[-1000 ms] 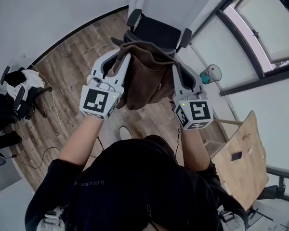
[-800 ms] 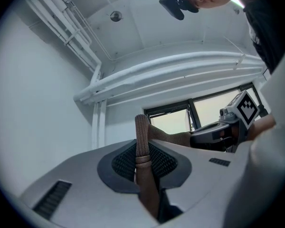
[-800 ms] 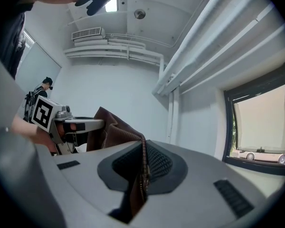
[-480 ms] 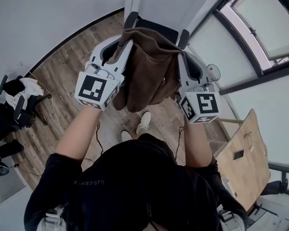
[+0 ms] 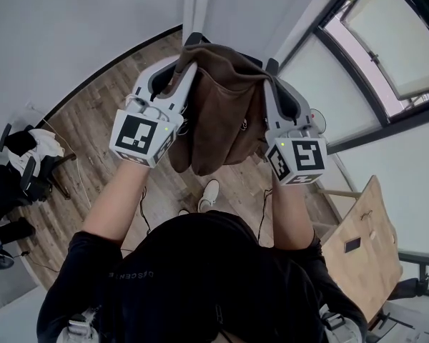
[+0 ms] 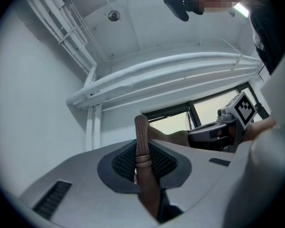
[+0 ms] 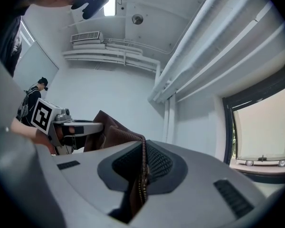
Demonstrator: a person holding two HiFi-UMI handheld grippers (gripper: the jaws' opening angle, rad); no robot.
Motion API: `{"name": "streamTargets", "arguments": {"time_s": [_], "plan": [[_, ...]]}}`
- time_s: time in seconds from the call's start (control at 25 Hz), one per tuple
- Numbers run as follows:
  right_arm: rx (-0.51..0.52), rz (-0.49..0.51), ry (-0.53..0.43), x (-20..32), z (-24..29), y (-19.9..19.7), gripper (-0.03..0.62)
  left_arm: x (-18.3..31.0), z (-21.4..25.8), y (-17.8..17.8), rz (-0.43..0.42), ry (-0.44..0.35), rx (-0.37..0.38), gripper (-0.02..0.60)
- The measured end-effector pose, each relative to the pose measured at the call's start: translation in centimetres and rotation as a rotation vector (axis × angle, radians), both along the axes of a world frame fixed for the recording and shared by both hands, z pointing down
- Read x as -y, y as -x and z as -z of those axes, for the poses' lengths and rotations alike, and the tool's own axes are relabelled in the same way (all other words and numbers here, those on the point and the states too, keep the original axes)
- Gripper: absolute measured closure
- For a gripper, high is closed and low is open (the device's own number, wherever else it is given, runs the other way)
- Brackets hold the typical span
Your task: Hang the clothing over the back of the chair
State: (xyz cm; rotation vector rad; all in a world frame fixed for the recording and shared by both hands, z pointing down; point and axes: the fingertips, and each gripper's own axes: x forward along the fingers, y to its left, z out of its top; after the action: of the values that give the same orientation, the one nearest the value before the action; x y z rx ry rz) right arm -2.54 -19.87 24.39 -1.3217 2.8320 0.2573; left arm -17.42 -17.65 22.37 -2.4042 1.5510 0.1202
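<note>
A brown jacket (image 5: 225,116) hangs in the air, stretched between my two grippers in the head view. My left gripper (image 5: 189,61) is shut on its ribbed edge (image 6: 142,141). My right gripper (image 5: 267,78) is shut on the zipper edge (image 7: 142,172). The black office chair (image 5: 194,38) stands just beyond the jacket, which hides almost all of it; only its armrest tips show. In the left gripper view the right gripper (image 6: 228,127) appears across the cloth. The right gripper view likewise shows the left gripper (image 7: 61,122) on the far side.
A second chair (image 5: 28,156) draped with white cloth stands at the far left on the wood floor. A wooden board (image 5: 357,234) leans at the right, below the windows (image 5: 372,56). Cables trail on the floor, and my shoe (image 5: 209,193) shows below the jacket.
Both grippers have lifted the jacket and carried it toward the chair. The jacket now covers the chair's seat and back, which showed before.
</note>
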Motion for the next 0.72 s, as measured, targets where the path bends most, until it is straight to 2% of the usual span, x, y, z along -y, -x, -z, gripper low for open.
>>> {"name": "streamTargets", "arguments": {"time_s": [0.32, 0.72], "plan": [[0.022, 0.017, -0.020, 5.7, 1.9, -1.1, 0.562, 5.4, 2.2, -1.2, 0.014, -0.028, 0.014, 0.517], [0.043, 0.063, 0.014, 12.2, 0.6, -2.9, 0.562, 11.4, 1.9, -3.0, 0.046, -0.019, 0.038, 0.517]]}}
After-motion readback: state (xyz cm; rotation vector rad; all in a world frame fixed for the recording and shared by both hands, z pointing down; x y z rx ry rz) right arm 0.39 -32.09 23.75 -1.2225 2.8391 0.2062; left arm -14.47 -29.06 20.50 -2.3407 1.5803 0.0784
